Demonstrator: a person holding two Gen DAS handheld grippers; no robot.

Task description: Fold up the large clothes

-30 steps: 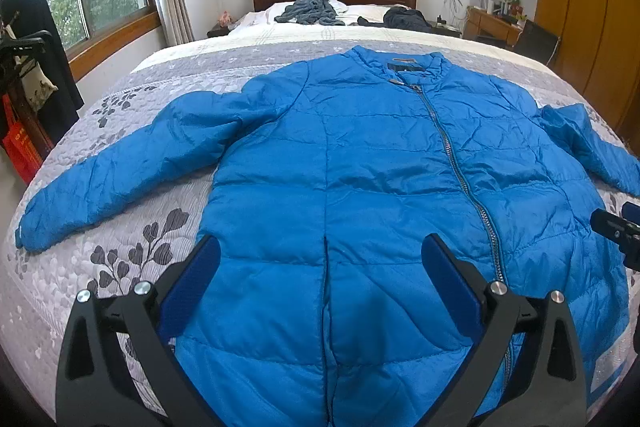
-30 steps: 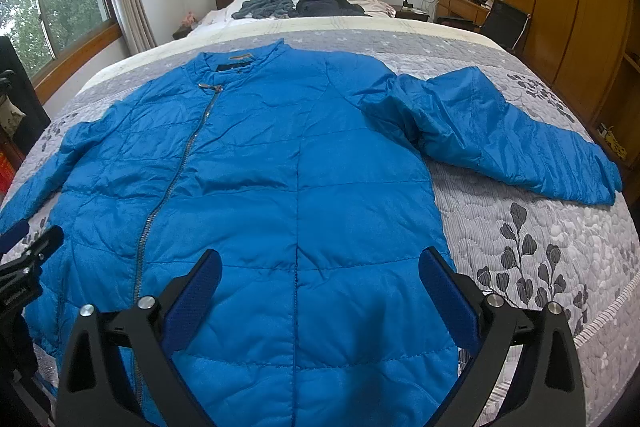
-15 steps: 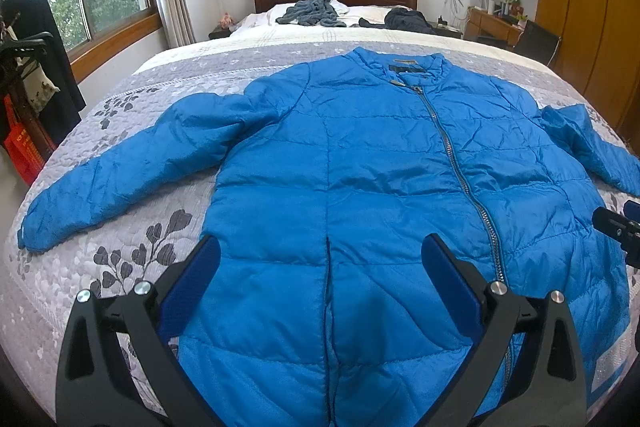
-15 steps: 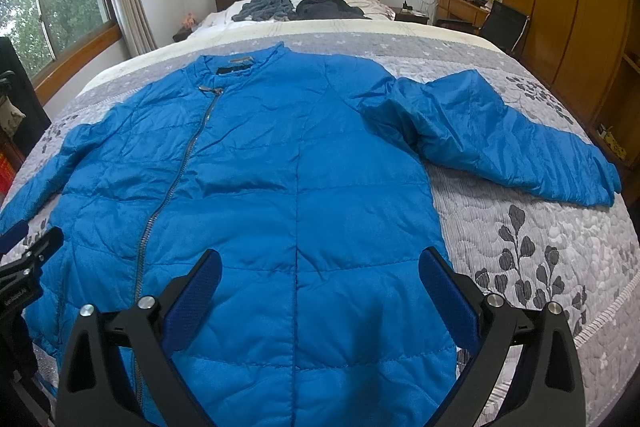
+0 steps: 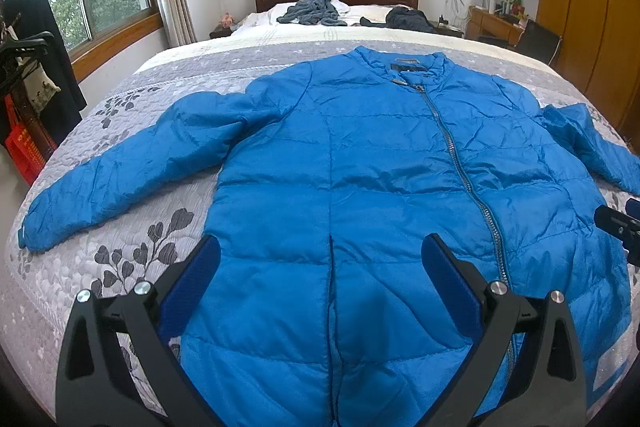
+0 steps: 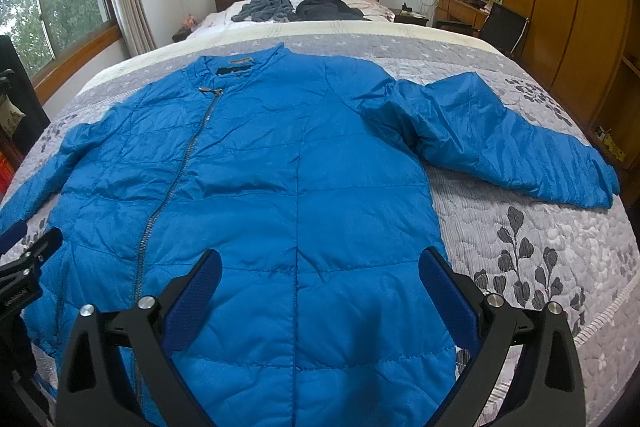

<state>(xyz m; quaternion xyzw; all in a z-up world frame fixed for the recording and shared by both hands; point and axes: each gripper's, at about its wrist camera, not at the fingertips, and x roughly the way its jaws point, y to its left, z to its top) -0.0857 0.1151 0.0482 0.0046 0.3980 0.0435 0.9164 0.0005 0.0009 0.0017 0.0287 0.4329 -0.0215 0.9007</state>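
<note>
Blue jacket lies flat, zipped, front up on the bed, both sleeves spread outward. Left hand-held gripper and right hand-held gripper hover above its hem, both released, grasping nothing.

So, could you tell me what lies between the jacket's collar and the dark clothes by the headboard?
Only bare bedspread, grey then cream; both wrist views show it between collar and clothes.
</note>
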